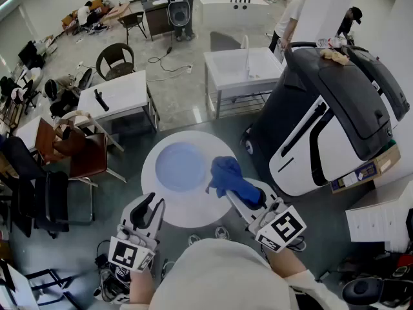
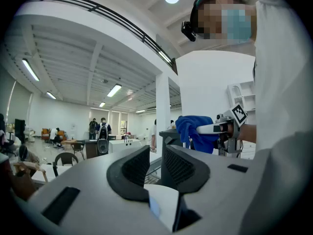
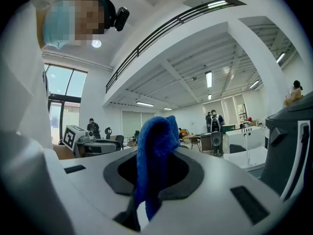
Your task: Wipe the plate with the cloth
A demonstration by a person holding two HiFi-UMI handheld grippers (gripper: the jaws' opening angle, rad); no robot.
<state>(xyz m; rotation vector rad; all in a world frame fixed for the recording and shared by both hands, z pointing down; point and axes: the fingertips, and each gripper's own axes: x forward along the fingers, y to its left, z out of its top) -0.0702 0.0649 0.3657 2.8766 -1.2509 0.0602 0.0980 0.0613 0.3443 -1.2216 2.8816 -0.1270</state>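
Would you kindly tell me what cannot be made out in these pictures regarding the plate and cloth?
- The plate: outside both gripper views; in the head view, glare hides any dirt.
- The cloth: the head view, from above, cannot show whether it touches the plate.
- The right gripper: the cloth covers its pads in its own view.

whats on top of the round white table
A pale blue plate sits on the white table, apparently empty. The blue cloth, held in the right gripper, hangs over the table's right edge, so that patch cannot be seen.
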